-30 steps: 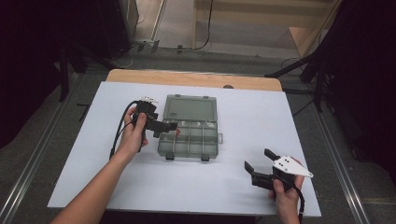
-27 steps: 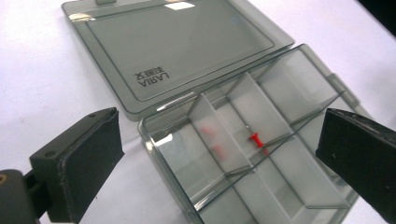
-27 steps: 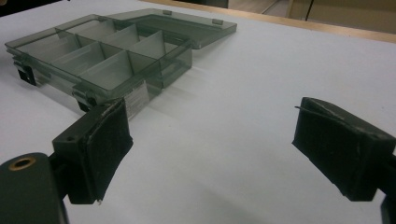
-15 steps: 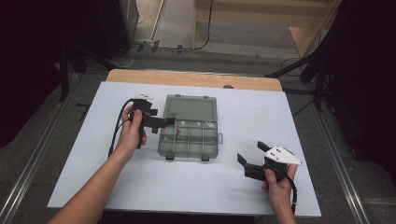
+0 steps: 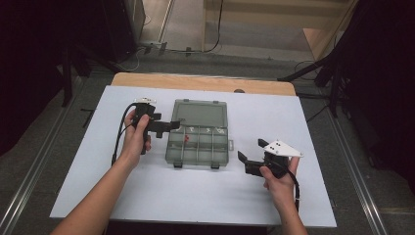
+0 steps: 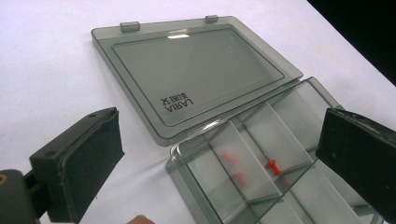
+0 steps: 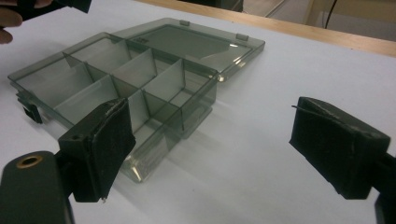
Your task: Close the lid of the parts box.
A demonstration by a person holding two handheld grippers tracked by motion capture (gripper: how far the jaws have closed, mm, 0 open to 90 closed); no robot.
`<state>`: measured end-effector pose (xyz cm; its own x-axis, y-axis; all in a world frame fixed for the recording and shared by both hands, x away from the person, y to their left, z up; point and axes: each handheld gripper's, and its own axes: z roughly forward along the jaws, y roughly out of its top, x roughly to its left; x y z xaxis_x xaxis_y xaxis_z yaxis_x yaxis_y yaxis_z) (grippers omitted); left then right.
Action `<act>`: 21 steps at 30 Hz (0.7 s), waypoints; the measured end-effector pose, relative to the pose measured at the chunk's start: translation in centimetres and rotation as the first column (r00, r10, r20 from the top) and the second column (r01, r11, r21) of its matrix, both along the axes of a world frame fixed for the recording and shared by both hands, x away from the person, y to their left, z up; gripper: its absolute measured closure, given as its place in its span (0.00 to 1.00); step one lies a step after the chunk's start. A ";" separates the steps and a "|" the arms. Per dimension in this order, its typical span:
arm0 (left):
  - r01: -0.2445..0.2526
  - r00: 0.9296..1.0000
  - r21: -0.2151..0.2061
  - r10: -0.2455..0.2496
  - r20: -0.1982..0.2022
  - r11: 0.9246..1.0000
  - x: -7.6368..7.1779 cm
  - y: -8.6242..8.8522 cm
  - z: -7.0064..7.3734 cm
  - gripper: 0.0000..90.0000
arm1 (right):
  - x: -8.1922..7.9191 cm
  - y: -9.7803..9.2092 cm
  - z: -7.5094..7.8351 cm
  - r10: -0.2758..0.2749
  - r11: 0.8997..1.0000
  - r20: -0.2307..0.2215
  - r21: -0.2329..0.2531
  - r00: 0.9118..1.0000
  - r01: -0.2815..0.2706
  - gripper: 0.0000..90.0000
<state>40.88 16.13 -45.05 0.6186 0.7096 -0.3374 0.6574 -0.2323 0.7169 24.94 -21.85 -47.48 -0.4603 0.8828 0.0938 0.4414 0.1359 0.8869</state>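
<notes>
Right hand-held gripper sat wide and empty, just off the open organizer box lying lengthwise across the table. I had my left hand-held gripper nearer, wide too, at the box's left edge over the red pin.

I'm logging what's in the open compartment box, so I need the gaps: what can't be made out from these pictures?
- Red bits beside the red pin, left gripper view: blurred behind the clear dividers; number and kind unclear.
- Compartment box contents, high view: too small, just a red speck.
- Box's near-right compartments, left gripper view: covered by the left gripper's jaw and cut off by the frame edge.
- Front latches, right gripper view: partly hidden behind the right gripper's jaw.
</notes>
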 end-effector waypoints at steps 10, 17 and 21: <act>0.000 1.000 -0.010 0.000 -0.004 1.000 0.5 -0.1 -0.4 0.00 | 2.2 1.3 0.8 -0.010 0.999 -0.025 0.034 1.000 0.011 0.15; -0.003 1.000 -0.011 0.003 -0.009 1.000 0.8 -0.1 -0.8 0.00 | 4.1 1.6 1.2 -0.027 0.997 -0.049 0.075 0.998 0.031 0.17; 0.005 1.000 -0.013 -0.006 -0.020 1.000 1.1 -0.3 -1.1 0.00 | 5.0 2.3 1.1 -0.022 0.997 -0.069 0.076 0.997 0.027 0.18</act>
